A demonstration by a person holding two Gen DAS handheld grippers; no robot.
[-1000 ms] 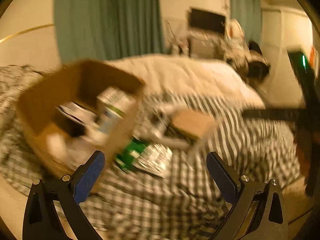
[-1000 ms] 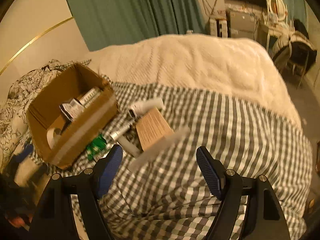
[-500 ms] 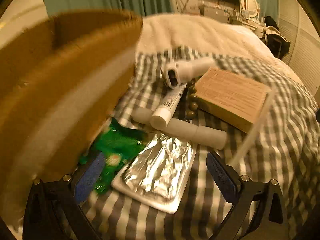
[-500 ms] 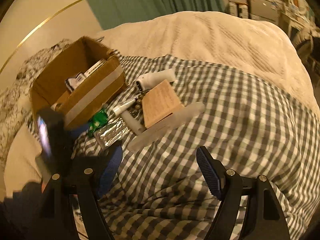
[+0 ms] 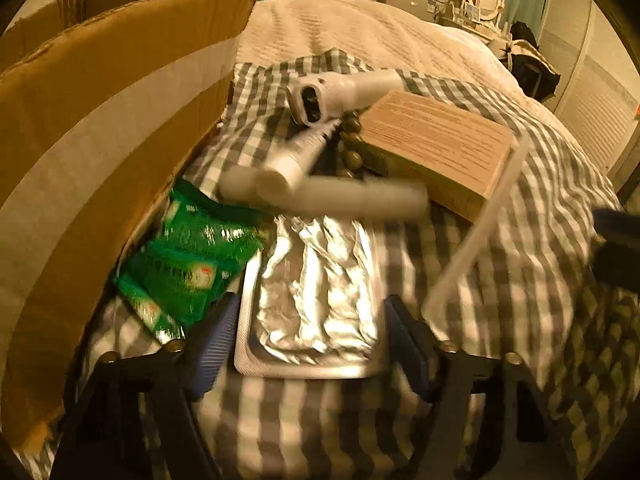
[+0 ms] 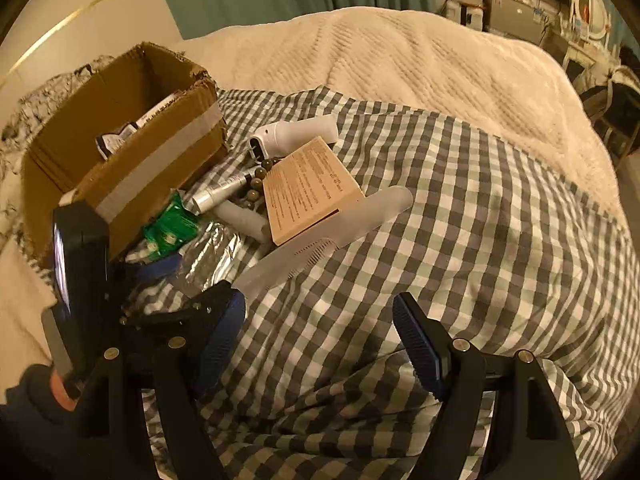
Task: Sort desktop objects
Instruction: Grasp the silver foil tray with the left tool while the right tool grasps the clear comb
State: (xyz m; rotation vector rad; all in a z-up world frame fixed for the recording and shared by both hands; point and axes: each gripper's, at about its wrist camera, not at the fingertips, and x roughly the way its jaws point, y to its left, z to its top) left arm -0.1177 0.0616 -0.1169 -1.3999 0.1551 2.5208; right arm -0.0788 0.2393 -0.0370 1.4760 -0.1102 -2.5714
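A silver foil blister pack (image 5: 316, 296) lies on the checked cloth, with my open left gripper (image 5: 310, 346) straddling its near end. Beside it are a green packet (image 5: 192, 264), a white tube (image 5: 296, 160), a white cylinder (image 5: 344, 196), a white thermometer gun (image 5: 340, 92), dark beads (image 5: 352, 140), a tan box (image 5: 436, 140) and a clear comb (image 5: 476, 232). The cardboard box (image 5: 92, 120) stands at the left. My right gripper (image 6: 318, 340) is open and empty over bare cloth, short of the comb (image 6: 332, 236). The left gripper (image 6: 160, 268) shows in the right wrist view by the foil pack (image 6: 208, 248).
The cardboard box (image 6: 132, 152) holds several small items. A cream blanket (image 6: 400, 56) covers the bed behind the checked cloth (image 6: 480, 220). A floral fabric (image 6: 24, 100) lies left of the box. Furniture and a mirror (image 6: 588, 0) stand at the far right.
My left gripper has dropped from above the box down to the foil pack, and its jaws have narrowed around it. My right gripper has drifted slightly closer to the pile.
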